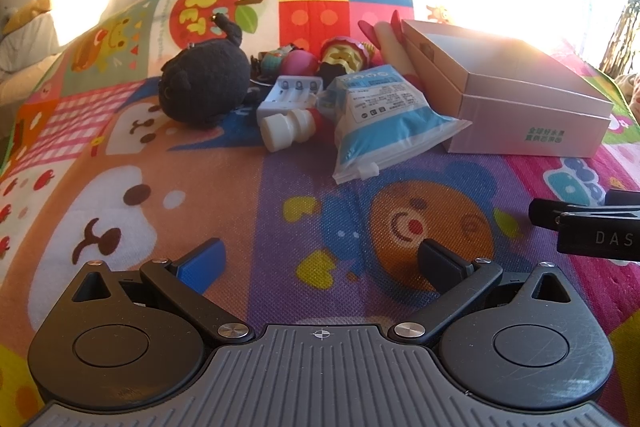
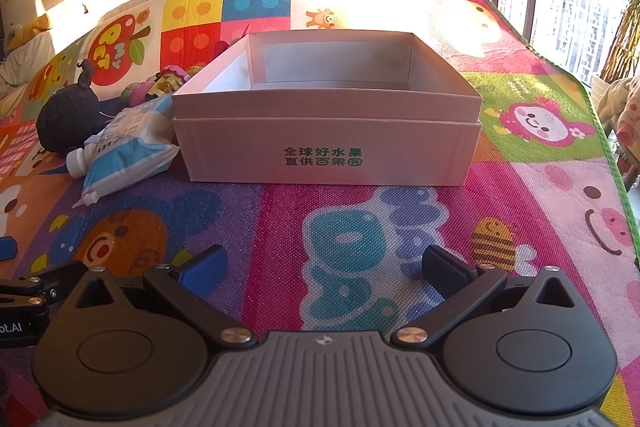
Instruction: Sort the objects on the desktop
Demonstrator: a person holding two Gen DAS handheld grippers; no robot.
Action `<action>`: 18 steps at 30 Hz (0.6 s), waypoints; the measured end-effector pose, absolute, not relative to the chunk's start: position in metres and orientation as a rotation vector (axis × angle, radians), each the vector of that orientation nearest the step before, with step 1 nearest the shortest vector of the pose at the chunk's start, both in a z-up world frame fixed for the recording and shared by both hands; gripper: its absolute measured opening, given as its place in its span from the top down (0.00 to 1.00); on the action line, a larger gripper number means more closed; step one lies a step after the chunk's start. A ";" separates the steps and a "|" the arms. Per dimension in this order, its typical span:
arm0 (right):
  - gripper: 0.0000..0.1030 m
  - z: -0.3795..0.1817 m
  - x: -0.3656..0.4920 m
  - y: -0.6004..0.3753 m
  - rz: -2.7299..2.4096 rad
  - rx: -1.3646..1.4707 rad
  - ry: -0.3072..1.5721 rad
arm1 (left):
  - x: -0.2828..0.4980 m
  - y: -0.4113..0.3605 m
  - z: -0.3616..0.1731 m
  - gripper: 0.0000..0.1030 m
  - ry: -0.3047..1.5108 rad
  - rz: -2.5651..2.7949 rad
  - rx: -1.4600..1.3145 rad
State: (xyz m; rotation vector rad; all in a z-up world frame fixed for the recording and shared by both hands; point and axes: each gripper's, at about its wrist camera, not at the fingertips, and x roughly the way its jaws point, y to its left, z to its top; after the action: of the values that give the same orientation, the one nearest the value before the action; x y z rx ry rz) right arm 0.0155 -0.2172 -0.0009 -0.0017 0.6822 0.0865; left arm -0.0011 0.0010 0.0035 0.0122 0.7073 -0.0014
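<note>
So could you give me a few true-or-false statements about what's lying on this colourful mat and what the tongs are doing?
1. The pale pink cardboard box is empty. True.
2. The left tongs grip the black plush toy. False: they are open, holding nothing, well short of it.
3. The blue-and-white plastic pouch leans against the box. True.
4. The white battery charger lies inside the box. False: it lies on the mat beside the plush toy.
5. The right tongs are shut. False: they are open, facing the box.
</note>
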 end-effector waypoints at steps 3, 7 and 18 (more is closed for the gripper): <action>0.00 0.000 0.015 -0.219 0.101 -0.003 0.687 | -0.002 0.000 0.006 0.00 0.730 -0.005 0.017; 0.00 0.002 0.009 -0.222 0.142 -0.017 0.717 | 0.003 0.000 0.003 0.00 0.751 -0.015 0.021; 0.00 0.012 -0.009 -0.214 0.038 0.008 0.869 | 0.027 0.014 0.022 0.00 0.840 -0.055 -0.029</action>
State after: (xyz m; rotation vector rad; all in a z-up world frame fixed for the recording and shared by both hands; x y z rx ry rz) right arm -0.0088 -0.2142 0.0121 0.0079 0.8689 0.0378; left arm 0.0268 0.0142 0.0218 -0.0294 0.8399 -0.0552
